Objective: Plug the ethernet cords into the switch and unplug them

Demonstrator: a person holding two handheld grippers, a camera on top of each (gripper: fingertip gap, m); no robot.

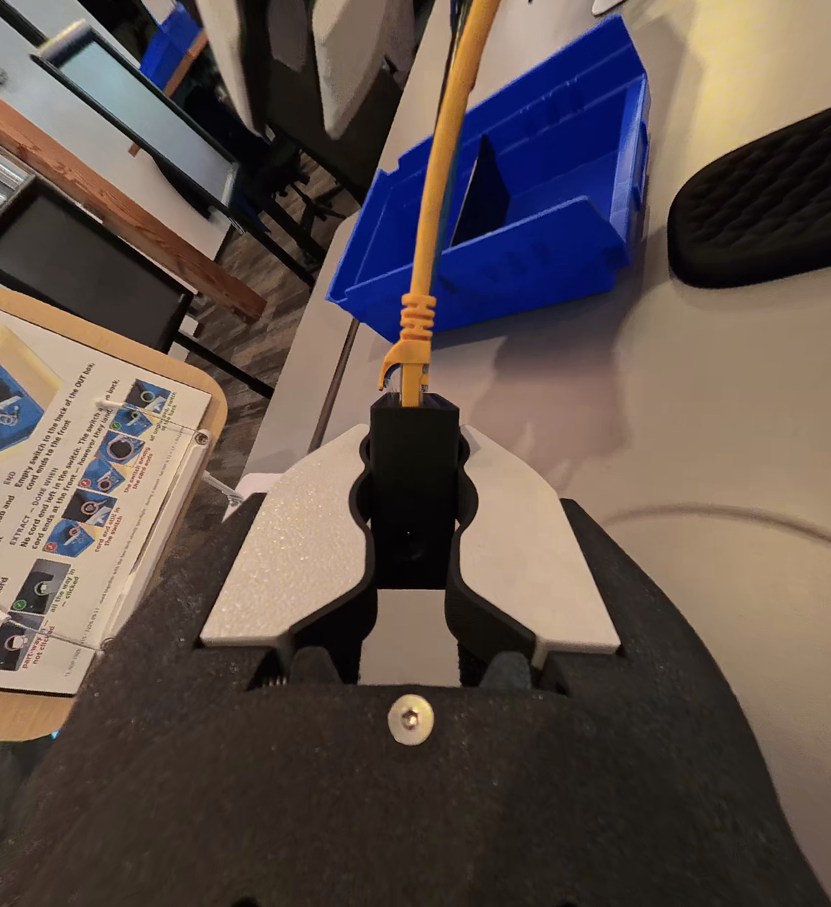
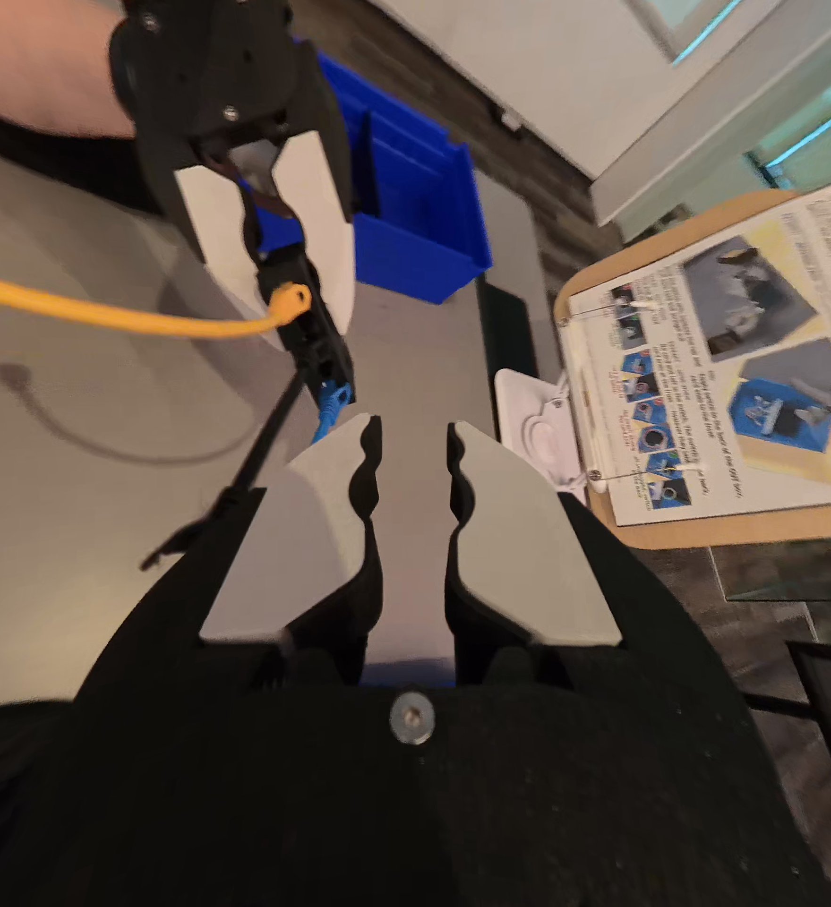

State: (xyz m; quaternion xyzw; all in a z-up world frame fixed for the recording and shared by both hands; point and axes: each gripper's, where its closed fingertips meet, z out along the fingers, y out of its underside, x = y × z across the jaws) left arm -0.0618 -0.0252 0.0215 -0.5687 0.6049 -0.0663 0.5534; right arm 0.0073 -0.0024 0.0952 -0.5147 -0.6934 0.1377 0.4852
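Left gripper [image 1: 414, 461]: clamped on the black switch [image 1: 413, 491], held off the grey table [image 1: 698, 392] with its ports facing away from the wrist.
Right gripper [image 2: 414, 432]: fingers apart, nothing between them, hanging just below the free end of the switch.
Yellow cord [image 1: 440, 206]: plugged in near the held end, its boot and latch tab standing proud of the port.
Blue cord [image 2: 330, 407]: plugged in at the far end, right by the right gripper's left fingertip.
Blue bin [image 1: 526, 211]: on the table behind the switch, one divider inside, otherwise looking bare.
Instruction sheet [image 2: 727, 363]: clipped to a wooden board off to the side.
Risk: I judge a pull without the tab squeezed could jam the plug or twist the switch out of the clamp; the long free end gives the cords leverage.
Hard to see: the right wrist view is smeared; whether either plug is fully clicked home cannot be told, nor how many ports are free.
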